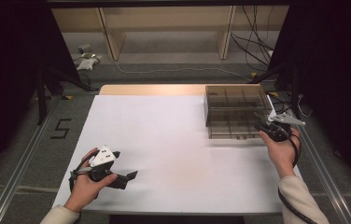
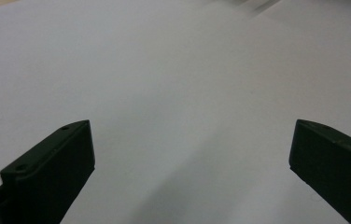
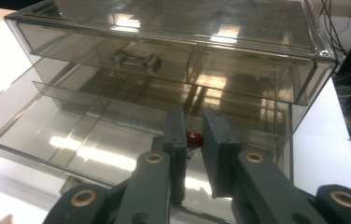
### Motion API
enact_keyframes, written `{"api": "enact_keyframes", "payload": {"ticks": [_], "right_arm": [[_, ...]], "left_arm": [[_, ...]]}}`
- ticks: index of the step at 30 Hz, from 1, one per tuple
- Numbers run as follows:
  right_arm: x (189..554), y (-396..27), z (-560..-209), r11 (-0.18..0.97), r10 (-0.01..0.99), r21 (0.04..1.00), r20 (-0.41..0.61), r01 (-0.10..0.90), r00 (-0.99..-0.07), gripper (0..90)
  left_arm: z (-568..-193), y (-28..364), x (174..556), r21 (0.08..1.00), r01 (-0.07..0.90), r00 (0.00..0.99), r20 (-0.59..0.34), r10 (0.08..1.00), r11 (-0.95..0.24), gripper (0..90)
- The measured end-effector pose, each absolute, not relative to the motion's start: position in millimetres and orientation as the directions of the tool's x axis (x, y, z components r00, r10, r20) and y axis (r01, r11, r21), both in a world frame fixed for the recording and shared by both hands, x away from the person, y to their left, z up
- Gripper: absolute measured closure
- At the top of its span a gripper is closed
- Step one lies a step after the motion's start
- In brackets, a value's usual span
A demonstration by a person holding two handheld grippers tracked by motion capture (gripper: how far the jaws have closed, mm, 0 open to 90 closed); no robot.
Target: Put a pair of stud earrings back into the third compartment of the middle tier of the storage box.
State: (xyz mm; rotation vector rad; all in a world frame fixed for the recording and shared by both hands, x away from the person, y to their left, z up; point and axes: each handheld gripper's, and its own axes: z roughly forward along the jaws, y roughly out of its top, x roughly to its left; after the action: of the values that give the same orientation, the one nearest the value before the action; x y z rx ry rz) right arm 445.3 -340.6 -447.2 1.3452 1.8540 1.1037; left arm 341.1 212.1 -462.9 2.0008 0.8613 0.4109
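Note:
A smoky clear drawer box (image 1: 233, 109) stands at the back right of the white table (image 1: 164, 140). Its upper drawer (image 3: 173, 60) is closed and has a metal handle (image 3: 135, 60). The lower drawer (image 3: 66, 135) is pulled out and divided into compartments. My right gripper (image 3: 193, 119) hangs over the right part of that open drawer, shut on a small red object (image 3: 193, 137) pinched between its tips. In the high view the right gripper (image 1: 263, 127) sits at the box's front right corner. My left gripper (image 1: 124, 164) rests low at the table's front left, jaws wide open with bare table between them (image 2: 190, 128).
Black cables (image 1: 253, 42) and a wooden shelf frame (image 1: 164, 28) lie on the floor beyond the table. A metal rail (image 1: 15, 177) runs along the left side. A dark stand (image 1: 47, 79) is at the back left.

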Motion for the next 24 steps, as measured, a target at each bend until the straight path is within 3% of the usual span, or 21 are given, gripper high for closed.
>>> {"api": "enact_keyframes", "payload": {"ticks": [19,24], "right_arm": [[452.8,-343.2,-454.2,0.178,0.952,0.855,-0.024,0.486,-0.305,80.0],[452.3,-343.5,-453.8,0.174,0.953,0.856,-0.021,0.487,-0.304,76.3]], "left_arm": [[-463.3,211.8,341.4,0.835,0.416,0.703,-0.045,0.71,-0.359,0.0],[-463.4,212.0,341.5,0.835,0.416,0.703,-0.044,0.71,-0.36,0.0]]}}
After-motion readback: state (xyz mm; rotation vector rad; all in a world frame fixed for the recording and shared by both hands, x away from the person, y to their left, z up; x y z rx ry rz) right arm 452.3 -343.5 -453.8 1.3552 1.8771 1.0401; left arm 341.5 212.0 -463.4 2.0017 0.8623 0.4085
